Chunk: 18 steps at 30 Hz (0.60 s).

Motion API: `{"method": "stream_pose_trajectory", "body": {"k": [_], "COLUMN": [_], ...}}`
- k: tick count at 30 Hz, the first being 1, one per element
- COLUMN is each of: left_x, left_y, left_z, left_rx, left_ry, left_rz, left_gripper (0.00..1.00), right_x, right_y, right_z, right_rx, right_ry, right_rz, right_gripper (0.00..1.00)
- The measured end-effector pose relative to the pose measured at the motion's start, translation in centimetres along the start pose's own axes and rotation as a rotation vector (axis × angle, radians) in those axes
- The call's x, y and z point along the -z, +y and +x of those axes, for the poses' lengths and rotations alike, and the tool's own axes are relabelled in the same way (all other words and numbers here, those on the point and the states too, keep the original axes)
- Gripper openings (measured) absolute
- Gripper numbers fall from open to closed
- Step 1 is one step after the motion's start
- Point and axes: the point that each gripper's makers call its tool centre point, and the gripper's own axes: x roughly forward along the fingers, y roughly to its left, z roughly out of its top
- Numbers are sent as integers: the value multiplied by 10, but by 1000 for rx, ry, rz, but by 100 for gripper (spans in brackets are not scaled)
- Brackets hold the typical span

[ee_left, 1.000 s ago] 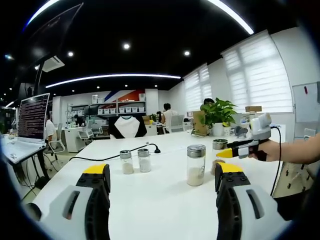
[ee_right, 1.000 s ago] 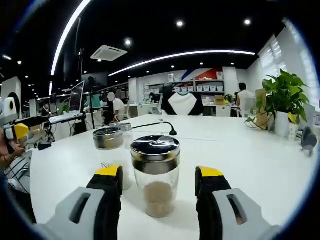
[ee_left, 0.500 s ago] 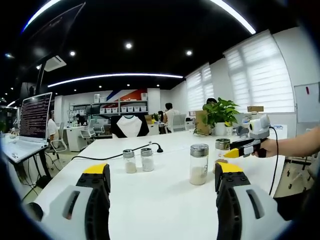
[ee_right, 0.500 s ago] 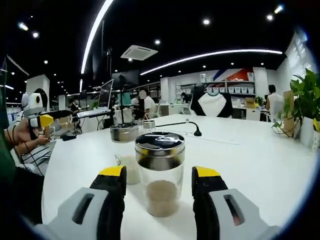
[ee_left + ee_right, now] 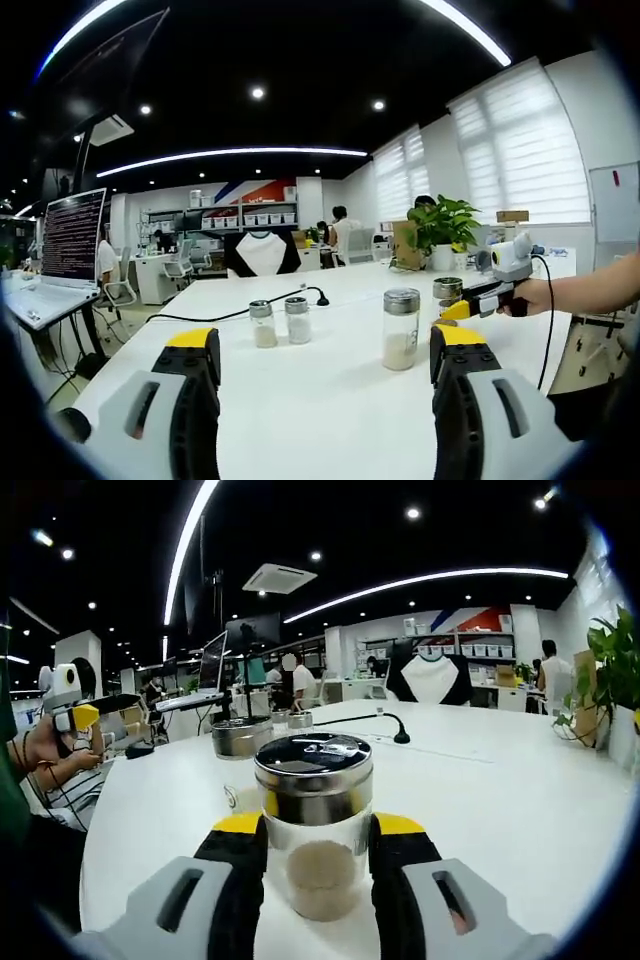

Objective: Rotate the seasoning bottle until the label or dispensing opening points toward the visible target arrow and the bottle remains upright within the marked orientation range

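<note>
Two yellow-tipped jaws of the right claw [image 5: 316, 830] clench the upright, metal-lidded glass seasoning bottle [image 5: 314, 822] on the white tabletop [image 5: 500, 790], ready for turning, while the left claw [image 5: 325, 350] hangs released.

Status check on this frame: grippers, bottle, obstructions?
Right gripper fingers closed around seasoning bottle, bottle upright on table. Left gripper open, holding nothing. Second jar close behind; no target arrow seen.
</note>
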Motion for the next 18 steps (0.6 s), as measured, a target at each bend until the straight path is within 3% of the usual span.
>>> {"method": "stream_pose_trajectory", "body": {"k": [18], "left_x": [-2], "left_y": [-2], "left_z": [0], "left_rx": [10], "left_ry": [-13], "left_rz": [-16], "left_gripper": [91], "right_x": [2], "right_y": [-2], "right_z": [0], "right_rx": [66], "right_ry": [6], "right_rz": [-23], "right_gripper": [38]}}
